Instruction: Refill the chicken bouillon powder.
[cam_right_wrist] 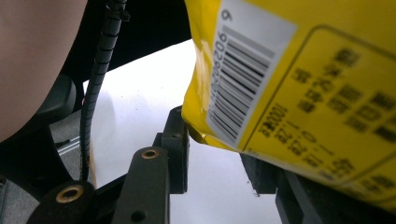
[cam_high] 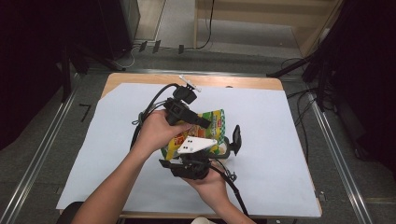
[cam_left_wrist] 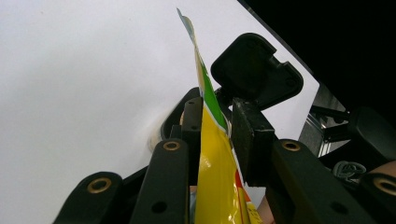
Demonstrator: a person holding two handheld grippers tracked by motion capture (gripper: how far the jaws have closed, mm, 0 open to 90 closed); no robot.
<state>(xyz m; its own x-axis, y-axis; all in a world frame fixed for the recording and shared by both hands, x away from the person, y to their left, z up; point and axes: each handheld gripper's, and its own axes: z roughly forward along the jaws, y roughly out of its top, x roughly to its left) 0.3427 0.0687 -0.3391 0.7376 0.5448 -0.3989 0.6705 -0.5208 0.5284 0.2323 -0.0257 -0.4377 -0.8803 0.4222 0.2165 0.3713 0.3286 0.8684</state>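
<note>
A yellow and green snack bag (cam_high: pixel 215 122) is held up over the table between both hands. My left gripper (cam_high: pixel 208 125) comes in from the left and is shut on the bag's thin edge. In the left gripper view both pads pinch the bag (cam_left_wrist: pixel 215 163) at my left gripper (cam_left_wrist: pixel 215 126). My right gripper (cam_high: pixel 222 142), with its grey plate, reaches up from below. In the right gripper view the bag's barcode side (cam_right_wrist: pixel 303 70) fills the gap of my right gripper (cam_right_wrist: pixel 219 154), pressing on the left pad and hiding the other.
A white paper sheet (cam_high: pixel 140 154) covers most of the wooden table (cam_high: pixel 140 78). A small white object (cam_high: pixel 189 83) lies near the back edge. Cables trail from both grippers. Metal rails and dark stands flank the table on the floor.
</note>
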